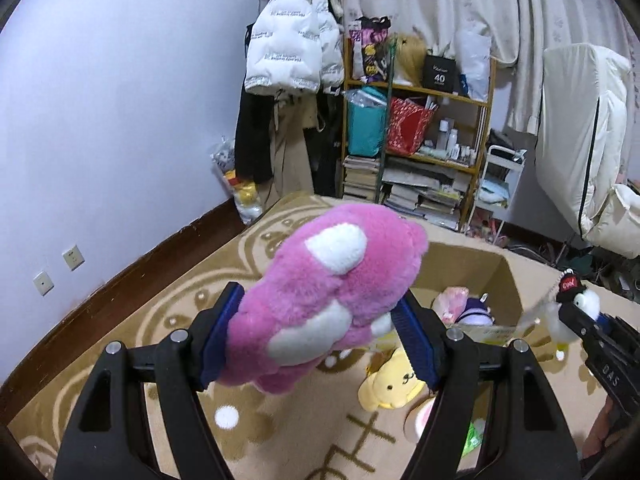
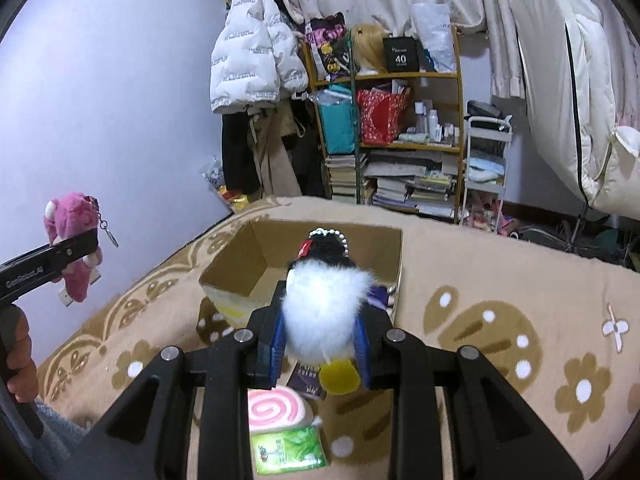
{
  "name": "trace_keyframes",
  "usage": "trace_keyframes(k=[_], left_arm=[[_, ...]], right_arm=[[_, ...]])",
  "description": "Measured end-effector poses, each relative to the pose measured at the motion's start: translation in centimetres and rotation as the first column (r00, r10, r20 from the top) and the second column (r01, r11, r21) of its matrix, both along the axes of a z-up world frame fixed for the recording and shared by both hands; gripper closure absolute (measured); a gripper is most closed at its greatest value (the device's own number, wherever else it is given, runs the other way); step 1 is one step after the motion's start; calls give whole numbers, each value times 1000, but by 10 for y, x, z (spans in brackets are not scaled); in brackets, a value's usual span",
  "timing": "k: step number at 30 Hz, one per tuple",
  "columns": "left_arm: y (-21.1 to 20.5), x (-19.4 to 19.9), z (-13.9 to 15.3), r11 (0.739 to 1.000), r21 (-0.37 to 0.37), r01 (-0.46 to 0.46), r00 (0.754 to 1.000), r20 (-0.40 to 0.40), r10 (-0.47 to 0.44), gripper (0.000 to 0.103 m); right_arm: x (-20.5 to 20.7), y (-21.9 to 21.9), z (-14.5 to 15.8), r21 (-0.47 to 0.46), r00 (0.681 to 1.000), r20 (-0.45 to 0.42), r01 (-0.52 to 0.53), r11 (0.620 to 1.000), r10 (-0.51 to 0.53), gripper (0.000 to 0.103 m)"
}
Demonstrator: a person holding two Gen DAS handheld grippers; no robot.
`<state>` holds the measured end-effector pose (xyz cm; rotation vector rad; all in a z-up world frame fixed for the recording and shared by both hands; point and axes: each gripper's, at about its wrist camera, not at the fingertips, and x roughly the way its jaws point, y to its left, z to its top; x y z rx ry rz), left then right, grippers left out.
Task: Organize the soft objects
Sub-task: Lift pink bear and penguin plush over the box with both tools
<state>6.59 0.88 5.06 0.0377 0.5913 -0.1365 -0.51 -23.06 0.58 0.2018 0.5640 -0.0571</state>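
My left gripper (image 1: 316, 320) is shut on a pink plush bear (image 1: 320, 296) with white patches, held in the air above the patterned bed cover; the bear also shows in the right wrist view (image 2: 72, 248). My right gripper (image 2: 320, 328) is shut on a fluffy white penguin toy (image 2: 324, 304) with a black head and yellow foot, just before an open cardboard box (image 2: 248, 264). The penguin (image 1: 576, 304) and box (image 1: 508, 276) show in the left view, with soft toys inside the box. A yellow plush dog (image 1: 392, 388) lies on the cover below the bear.
A pink swirl roll cushion (image 2: 276, 406) and a green tissue pack (image 2: 288, 450) lie on the cover under my right gripper. A cluttered shelf (image 2: 400, 128), a hanging white jacket (image 2: 256, 56) and a white cart (image 2: 486, 168) stand beyond the bed. The wall is at left.
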Motion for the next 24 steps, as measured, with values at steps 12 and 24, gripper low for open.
trace_keyframes(k=[12,24], left_arm=[[-37,32,10,999,24,48,995,89,-50,29],[-81,62,-5,989,126,71,986,139,-88,29]], right_arm=[[39,-16,22,-106,998,63,12,994,-5,73],[72,-28,5,-129,999,51,15,992,-8,73]])
